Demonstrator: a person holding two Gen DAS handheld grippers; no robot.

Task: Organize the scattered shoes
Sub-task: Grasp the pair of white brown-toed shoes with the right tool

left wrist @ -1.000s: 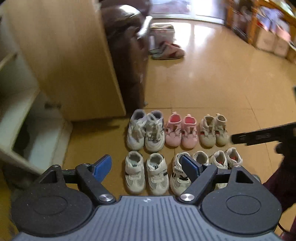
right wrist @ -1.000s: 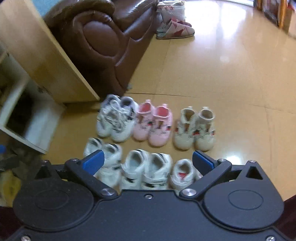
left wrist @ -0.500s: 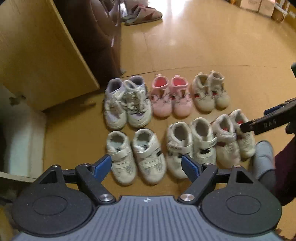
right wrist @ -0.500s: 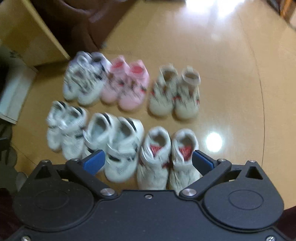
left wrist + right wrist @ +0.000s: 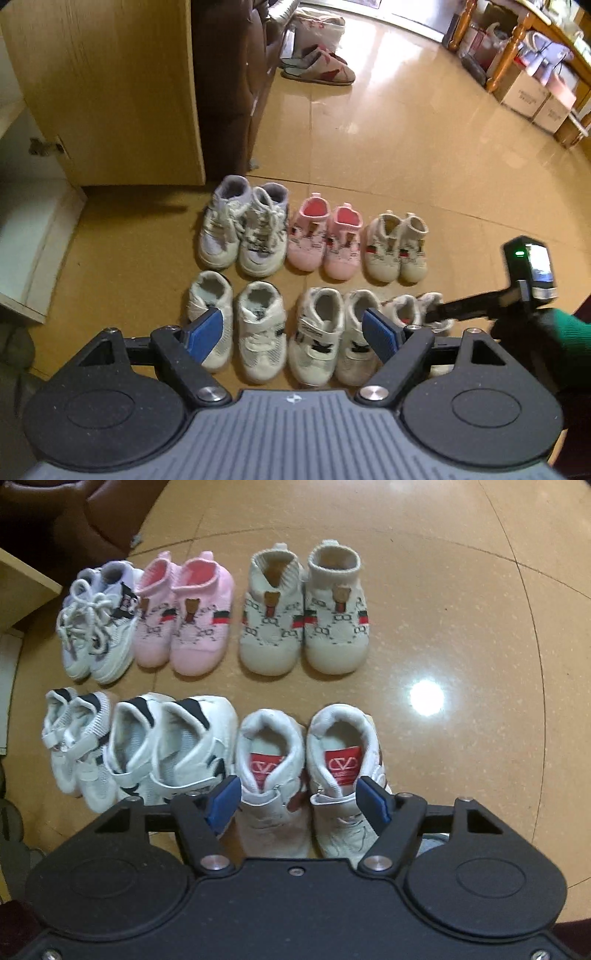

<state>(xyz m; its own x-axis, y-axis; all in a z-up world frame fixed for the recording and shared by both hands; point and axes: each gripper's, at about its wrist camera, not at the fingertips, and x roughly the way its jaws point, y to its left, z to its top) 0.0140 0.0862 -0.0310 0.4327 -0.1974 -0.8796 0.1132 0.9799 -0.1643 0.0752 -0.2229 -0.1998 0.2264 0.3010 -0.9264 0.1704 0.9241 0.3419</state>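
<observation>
Six pairs of small shoes stand in two rows on the tan floor. The back row holds a laced white pair (image 5: 240, 229), a pink knit pair (image 5: 325, 236) and a beige knit pair (image 5: 269, 627). In front are a white mesh pair (image 5: 258, 325), a white black-trimmed pair (image 5: 317, 325) and a white pair with red insoles (image 5: 273, 746). My right gripper (image 5: 298, 805) hangs low over the red-insole pair. Its jaws are closing, one blue pad on each outer side of the pair. My left gripper (image 5: 291, 334) stands open above the mesh and black-trimmed pairs, holding nothing.
A wooden cabinet door (image 5: 110, 92) and a brown armchair (image 5: 229, 92) stand behind the shoes at the left. Slippers (image 5: 321, 70) lie farther back. Boxes (image 5: 528, 92) under wooden furniture fill the far right. A green sleeve (image 5: 561, 332) shows at the right.
My right gripper has dropped close over the red-insole pair and its jaws have narrowed around it. My left gripper has sunk a little and stays open.
</observation>
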